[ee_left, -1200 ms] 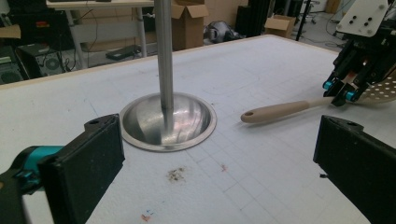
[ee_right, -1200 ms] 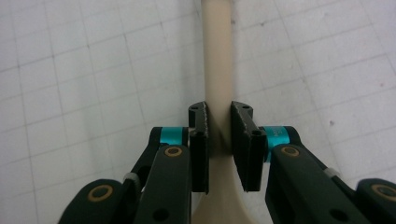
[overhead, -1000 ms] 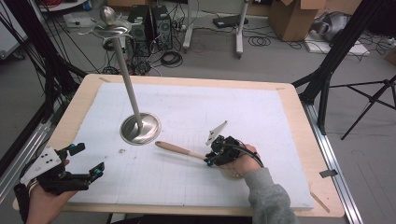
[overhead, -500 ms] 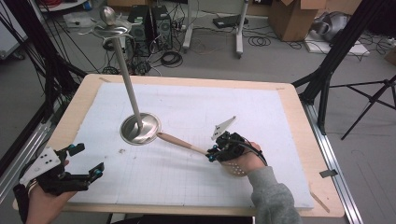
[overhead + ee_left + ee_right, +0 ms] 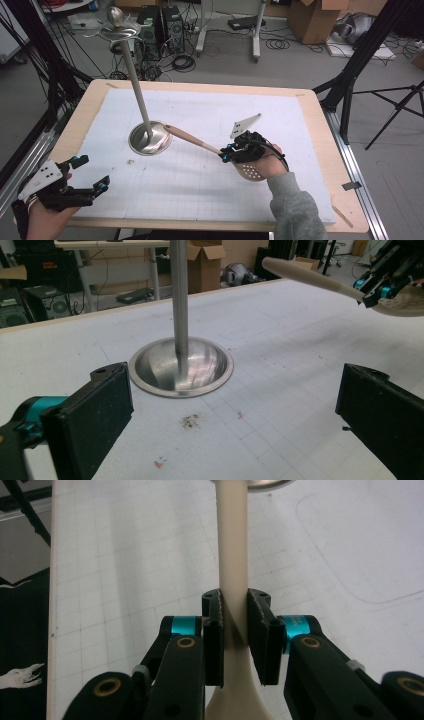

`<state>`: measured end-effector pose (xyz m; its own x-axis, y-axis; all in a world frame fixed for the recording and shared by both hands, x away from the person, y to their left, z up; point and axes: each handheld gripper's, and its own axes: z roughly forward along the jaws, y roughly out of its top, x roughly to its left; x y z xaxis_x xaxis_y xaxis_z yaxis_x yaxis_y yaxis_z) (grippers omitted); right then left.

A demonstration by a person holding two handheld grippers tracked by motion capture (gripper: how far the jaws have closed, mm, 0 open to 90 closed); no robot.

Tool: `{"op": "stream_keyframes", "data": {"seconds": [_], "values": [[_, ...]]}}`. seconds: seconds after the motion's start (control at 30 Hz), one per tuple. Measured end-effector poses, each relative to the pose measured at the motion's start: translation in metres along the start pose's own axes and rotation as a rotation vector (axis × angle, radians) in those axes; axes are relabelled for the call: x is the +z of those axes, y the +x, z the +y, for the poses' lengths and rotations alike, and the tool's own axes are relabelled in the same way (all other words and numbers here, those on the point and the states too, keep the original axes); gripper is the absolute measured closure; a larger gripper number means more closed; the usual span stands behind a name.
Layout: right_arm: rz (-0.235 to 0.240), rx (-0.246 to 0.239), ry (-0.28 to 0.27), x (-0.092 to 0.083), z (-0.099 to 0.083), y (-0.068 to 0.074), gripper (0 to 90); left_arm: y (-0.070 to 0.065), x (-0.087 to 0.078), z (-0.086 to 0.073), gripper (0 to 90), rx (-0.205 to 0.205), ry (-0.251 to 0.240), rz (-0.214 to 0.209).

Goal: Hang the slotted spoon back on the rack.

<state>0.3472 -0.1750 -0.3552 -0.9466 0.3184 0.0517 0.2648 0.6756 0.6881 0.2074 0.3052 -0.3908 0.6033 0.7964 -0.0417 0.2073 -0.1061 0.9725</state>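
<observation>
A cream slotted spatula (image 5: 200,141) hangs above the white mat, its handle slanting up toward the metal stand and its perforated blade (image 5: 250,171) under the person's right hand. My right gripper (image 5: 226,153) is shut on the spatula's neck; in the right gripper view the spatula handle (image 5: 233,555) runs up between the pressed pads (image 5: 214,630). The metal stand (image 5: 150,138) has a round dished base and a tall pole topped by a ring rack (image 5: 119,30). At the table's front left my left gripper (image 5: 89,172) stands open, its fingers (image 5: 90,422) wide apart, facing the stand base (image 5: 181,367).
A white gridded mat (image 5: 210,115) covers the wooden table (image 5: 320,125). Small dark specks (image 5: 191,421) lie on the mat in front of the stand base. Computer cases, cables, cardboard boxes and tripod legs crowd the floor beyond the table's far edge.
My right gripper has lifted the spatula off the mat and swung its handle tip toward the stand base. The left gripper has stayed put.
</observation>
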Motion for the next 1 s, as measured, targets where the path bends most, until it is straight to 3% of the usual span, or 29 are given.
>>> {"op": "stream_keyframes", "data": {"seconds": [1.0], "values": [[-0.038, -0.029, -0.154, -0.038, 0.05, 0.002, 78.4, -0.001, -0.014, -0.002, 2.2, -0.003, -0.013, 0.022]]}}
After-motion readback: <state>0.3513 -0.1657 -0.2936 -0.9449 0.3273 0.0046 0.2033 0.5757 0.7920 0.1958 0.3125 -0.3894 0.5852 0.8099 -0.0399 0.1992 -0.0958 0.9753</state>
